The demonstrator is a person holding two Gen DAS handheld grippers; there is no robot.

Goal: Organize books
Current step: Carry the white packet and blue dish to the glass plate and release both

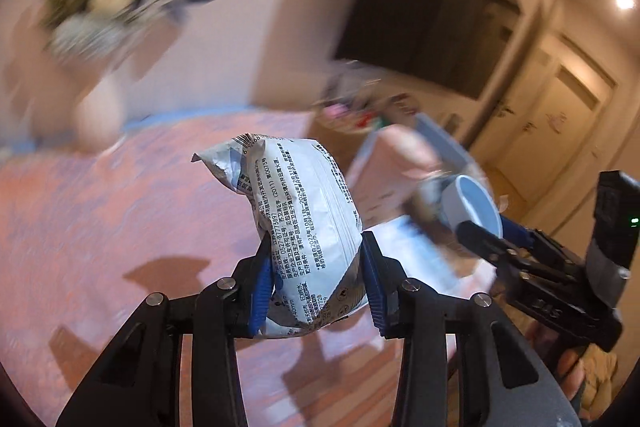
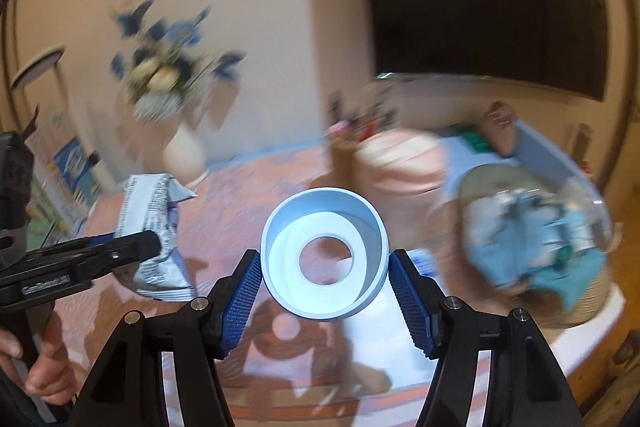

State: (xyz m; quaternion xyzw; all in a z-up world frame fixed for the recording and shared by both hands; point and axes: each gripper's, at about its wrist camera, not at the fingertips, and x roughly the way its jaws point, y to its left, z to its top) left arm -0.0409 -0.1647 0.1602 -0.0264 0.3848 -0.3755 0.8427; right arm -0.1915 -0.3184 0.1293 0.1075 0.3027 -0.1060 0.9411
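My left gripper [image 1: 317, 241] is shut on a white packet [image 1: 304, 219] with black printed text, held up above the table. Its blue pads press the packet's two sides. My right gripper [image 2: 325, 259] is shut on a pale blue ring-shaped cup [image 2: 324, 255] with a hole in its base, also lifted off the table. In the left wrist view the right gripper [image 1: 486, 223] and cup [image 1: 476, 207] are to the right. In the right wrist view the left gripper [image 2: 140, 241] and packet [image 2: 154, 223] are at the left. Blurred upright printed covers [image 2: 68, 167], perhaps books, stand at the far left.
A pink patterned cloth [image 2: 240, 195] covers the table. A white vase of blue flowers [image 2: 184, 155] stands at the back. A pink round box [image 2: 400, 163] and a basket of blue cloth [image 2: 536, 239] sit at the right. A white sheet [image 2: 384, 339] lies below the cup.
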